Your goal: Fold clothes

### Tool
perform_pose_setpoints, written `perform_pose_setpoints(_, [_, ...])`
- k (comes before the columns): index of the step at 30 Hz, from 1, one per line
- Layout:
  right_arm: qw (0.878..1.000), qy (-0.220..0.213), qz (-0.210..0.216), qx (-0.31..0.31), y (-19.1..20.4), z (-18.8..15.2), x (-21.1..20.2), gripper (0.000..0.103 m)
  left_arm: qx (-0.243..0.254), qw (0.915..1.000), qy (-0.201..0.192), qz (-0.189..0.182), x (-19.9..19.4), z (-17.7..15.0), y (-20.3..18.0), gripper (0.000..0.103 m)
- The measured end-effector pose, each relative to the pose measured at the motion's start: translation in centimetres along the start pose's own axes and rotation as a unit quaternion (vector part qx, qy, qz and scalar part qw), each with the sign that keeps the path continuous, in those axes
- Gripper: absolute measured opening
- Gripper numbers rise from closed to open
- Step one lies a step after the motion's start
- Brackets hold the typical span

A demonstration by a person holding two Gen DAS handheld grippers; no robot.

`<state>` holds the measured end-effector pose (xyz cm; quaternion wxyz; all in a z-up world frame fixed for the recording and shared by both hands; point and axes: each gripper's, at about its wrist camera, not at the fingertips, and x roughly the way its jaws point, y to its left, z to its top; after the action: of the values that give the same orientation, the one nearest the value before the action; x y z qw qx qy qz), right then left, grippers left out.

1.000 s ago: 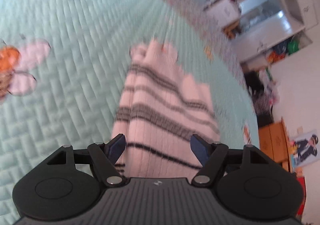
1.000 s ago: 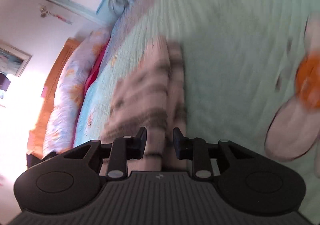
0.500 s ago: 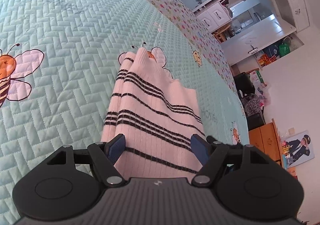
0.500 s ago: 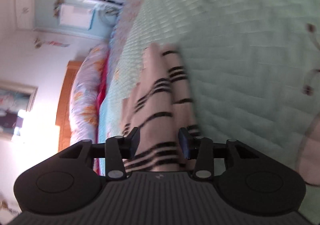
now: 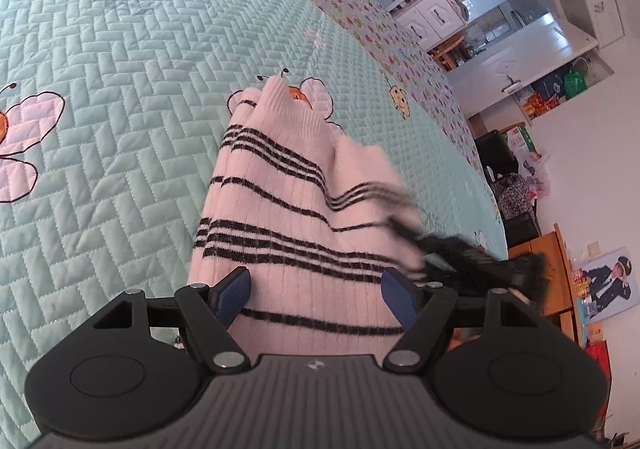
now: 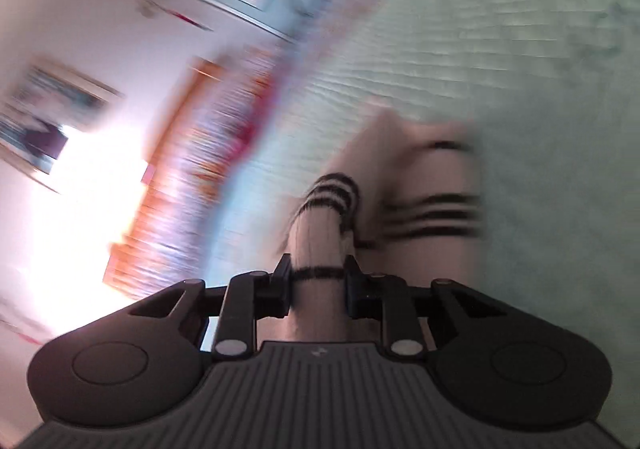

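A pale pink knit sweater [image 5: 296, 185] with black stripes lies folded lengthwise on the teal quilted bedspread [image 5: 120, 49]. My left gripper [image 5: 316, 291] is open and hovers over the sweater's near end, its blue pads wide apart on either side of the cloth. A blurred dark shape at the sweater's right edge is my right gripper [image 5: 460, 253]. In the right wrist view my right gripper [image 6: 318, 281] is shut on a raised fold of the sweater [image 6: 320, 233], lifted off the bedspread [image 6: 520, 69]. That view is heavily blurred.
The bed's edge runs along the right of the left wrist view. Beyond it are white cabinets [image 5: 432, 15], a wooden cabinet [image 5: 548, 249] and a wall poster [image 5: 608, 285]. A wooden headboard with pillows [image 6: 168, 177] shows blurred in the right wrist view.
My right gripper narrowed onto a fold of the sweater and swung fast, lifting it; it now shows at the sweater's right edge in the left wrist view. The left gripper stayed open and barely moved.
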<state>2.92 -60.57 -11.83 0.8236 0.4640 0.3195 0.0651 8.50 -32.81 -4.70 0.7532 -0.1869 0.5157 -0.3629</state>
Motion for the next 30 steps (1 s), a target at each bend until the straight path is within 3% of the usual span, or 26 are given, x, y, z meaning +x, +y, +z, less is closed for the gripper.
perform_pose_setpoints(7, [0.996, -0.039, -0.004, 0.075, -2.0, -2.1, -4.1, 0.032, -0.003, 0.9999, -0.016, 0.000, -0.9, 0.2, 0.5, 0.075])
perform_pose_setpoints(10, [0.996, -0.045, -0.007, 0.080, -0.9, -2.6, -4.9, 0.033, -0.002, 0.9994, -0.035, -0.005, -2.1, 0.1, 0.4, 0.075])
perform_pose_setpoints(12, [0.994, -0.050, 0.005, 0.099, -0.5, -2.3, -5.0, 0.038, -0.009, 0.9986, -0.051, -0.013, -3.0, 0.2, 0.3, 0.075])
perform_pose_setpoints(14, [0.995, -0.046, 0.006, 0.089, 0.1, -2.1, -4.2, 0.054, -0.016, 0.9975, -0.060, -0.033, -3.5, 0.5, 0.0, 0.075])
perform_pose_setpoints(15, [0.996, -0.041, -0.002, 0.077, 0.4, -2.2, -3.8, 0.053, -0.018, 0.9970, -0.060, -0.045, -3.6, 0.5, -0.2, 0.075])
perform_pose_setpoints(16, [0.997, -0.034, -0.012, 0.061, 0.8, -2.4, -3.4, 0.050, -0.019, 0.9964, -0.058, -0.059, -3.5, 0.4, -0.6, 0.075])
perform_pose_setpoints(17, [0.998, -0.028, -0.023, 0.045, 1.2, -2.6, -3.0, 0.030, -0.015, 0.9960, -0.051, -0.072, -3.2, 0.1, -1.1, 0.075])
perform_pose_setpoints(18, [0.999, -0.022, -0.034, 0.030, 1.5, -2.8, -2.7, 0.019, -0.006, 0.9960, -0.040, -0.079, -2.6, -0.2, -1.6, 0.075])
perform_pose_setpoints(20, [0.998, -0.034, -0.048, 0.026, 1.8, -3.7, -3.4, 0.012, 0.010, 0.9966, -0.017, -0.080, -0.9, -1.0, -2.1, 0.075])
perform_pose_setpoints(24, [0.994, -0.038, -0.084, 0.057, -0.4, -6.1, -3.8, 0.010, 0.014, 0.9979, 0.009, -0.063, 2.6, -2.1, -1.4, 0.075])
perform_pose_setpoints(26, [0.994, -0.051, -0.068, 0.073, -1.3, -6.8, -4.0, 0.010, 0.019, 0.9979, 0.004, -0.061, 2.5, -2.0, -1.6, 0.075])
perform_pose_setpoints(30, [0.988, -0.101, -0.038, 0.115, -1.5, -6.1, -5.8, 0.022, -0.004, 0.9976, -0.017, -0.068, 0.3, -1.7, -0.9, 0.075])
